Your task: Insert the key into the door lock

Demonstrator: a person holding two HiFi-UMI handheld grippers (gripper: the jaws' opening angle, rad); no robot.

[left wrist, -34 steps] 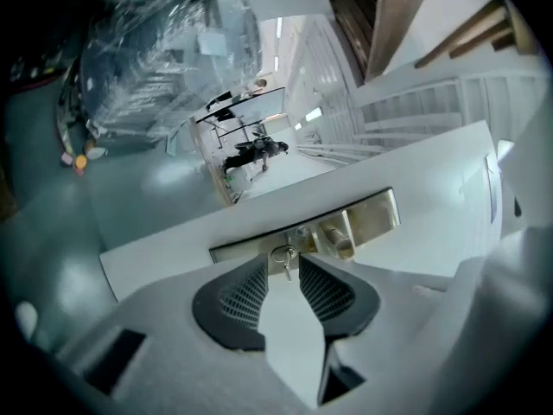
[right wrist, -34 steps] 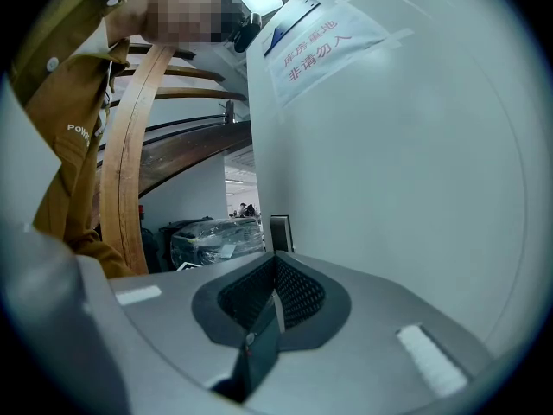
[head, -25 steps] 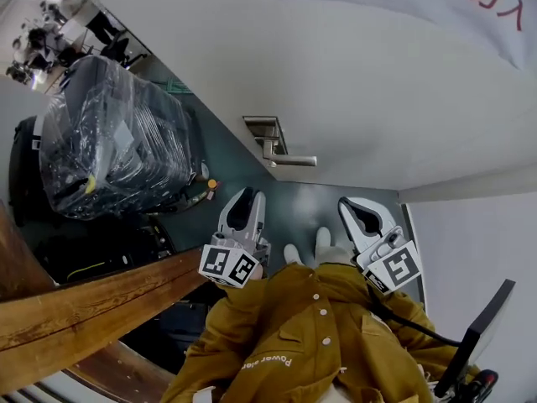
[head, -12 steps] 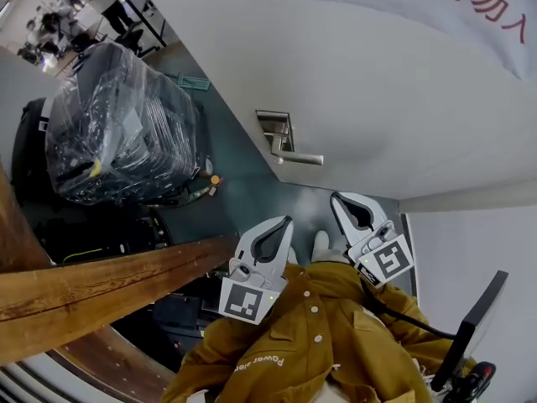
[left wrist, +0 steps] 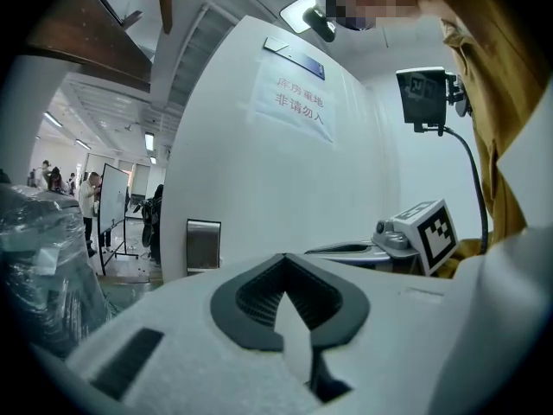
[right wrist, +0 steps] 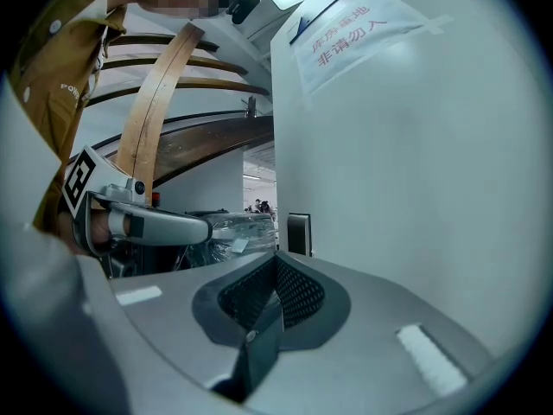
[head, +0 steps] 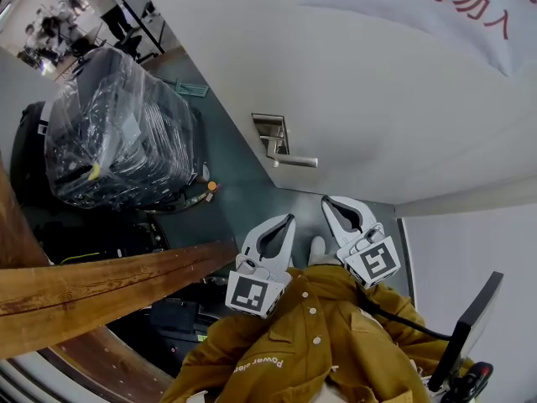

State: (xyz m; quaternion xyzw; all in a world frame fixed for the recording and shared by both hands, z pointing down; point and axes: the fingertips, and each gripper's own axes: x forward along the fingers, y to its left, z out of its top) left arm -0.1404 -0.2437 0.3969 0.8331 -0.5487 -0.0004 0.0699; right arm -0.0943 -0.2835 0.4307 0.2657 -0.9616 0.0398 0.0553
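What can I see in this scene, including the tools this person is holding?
door: one, white, right side
lock plate: one, silver, on the door
lever handle: one, silver, just below the plate
sign: one, white with red characters, high on the door
wrapped bundle: one, dark under clear plastic, on the floor at left
wooden rail: one, brown, lower left
key: none visible
jacket: one, mustard, on the person
left gripper: one, white, jaws together
right gripper: one, white, jaws together
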